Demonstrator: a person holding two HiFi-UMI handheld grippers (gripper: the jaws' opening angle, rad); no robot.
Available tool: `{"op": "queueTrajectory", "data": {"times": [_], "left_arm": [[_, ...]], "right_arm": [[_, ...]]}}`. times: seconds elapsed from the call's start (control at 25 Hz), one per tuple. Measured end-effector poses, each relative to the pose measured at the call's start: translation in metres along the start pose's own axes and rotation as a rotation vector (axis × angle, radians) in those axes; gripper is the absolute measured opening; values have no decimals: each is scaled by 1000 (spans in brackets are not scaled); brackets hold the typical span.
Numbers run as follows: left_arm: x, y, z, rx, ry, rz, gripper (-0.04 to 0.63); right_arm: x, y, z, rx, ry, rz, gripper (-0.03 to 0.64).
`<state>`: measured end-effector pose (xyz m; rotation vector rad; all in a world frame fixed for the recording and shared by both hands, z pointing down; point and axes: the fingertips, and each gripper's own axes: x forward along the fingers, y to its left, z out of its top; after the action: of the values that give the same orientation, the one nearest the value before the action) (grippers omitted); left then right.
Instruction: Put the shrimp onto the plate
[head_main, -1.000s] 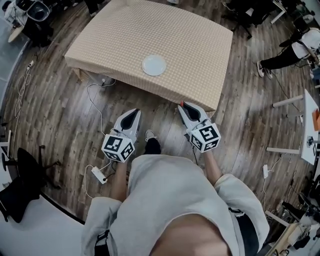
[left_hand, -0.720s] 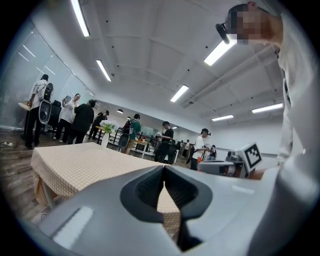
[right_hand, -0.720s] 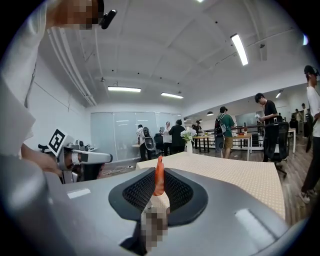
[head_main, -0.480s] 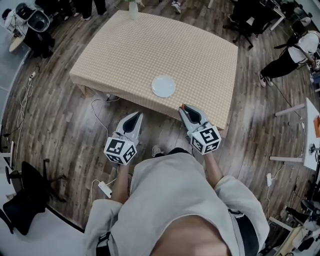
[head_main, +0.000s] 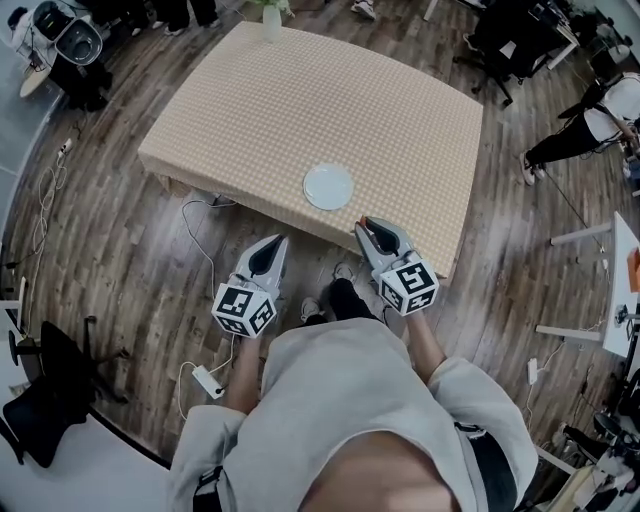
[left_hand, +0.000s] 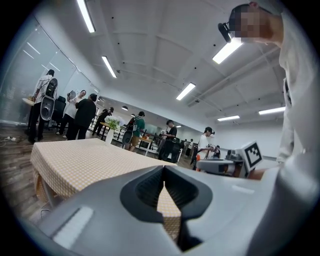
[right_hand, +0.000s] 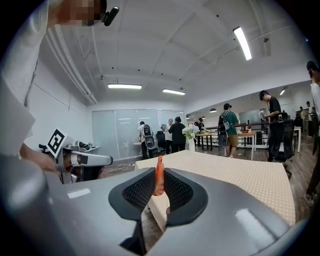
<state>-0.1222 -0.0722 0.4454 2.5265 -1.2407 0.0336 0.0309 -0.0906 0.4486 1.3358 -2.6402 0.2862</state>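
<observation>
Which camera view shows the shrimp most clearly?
The right gripper view: the shrimp stands orange and upright, clamped between the jaws. The head view gives only a red speck by the right gripper. The left gripper view barely shows it.

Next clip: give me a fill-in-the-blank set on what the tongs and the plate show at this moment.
1. The right tongs are shut on an orange ____.
2. The left tongs are shut and hold ____.
3. The white plate on the checked table is ____.
Missing words: shrimp; nothing; empty.
</observation>
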Motion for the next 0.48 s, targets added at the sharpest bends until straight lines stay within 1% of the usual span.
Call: {"op": "queueTrajectory", "data": {"times": [0.2,0.36,0.48], "left_arm": [[30,6,1,-14,13,23,11],[67,9,14,1,12,33,11],[93,5,27,13,-8,32,11]], "right_arm": [[14,-25,-3,24,11,26,52],[30,-51,7,20,-6,50,52],[36,-68,16,6,-22,69,52]]}}
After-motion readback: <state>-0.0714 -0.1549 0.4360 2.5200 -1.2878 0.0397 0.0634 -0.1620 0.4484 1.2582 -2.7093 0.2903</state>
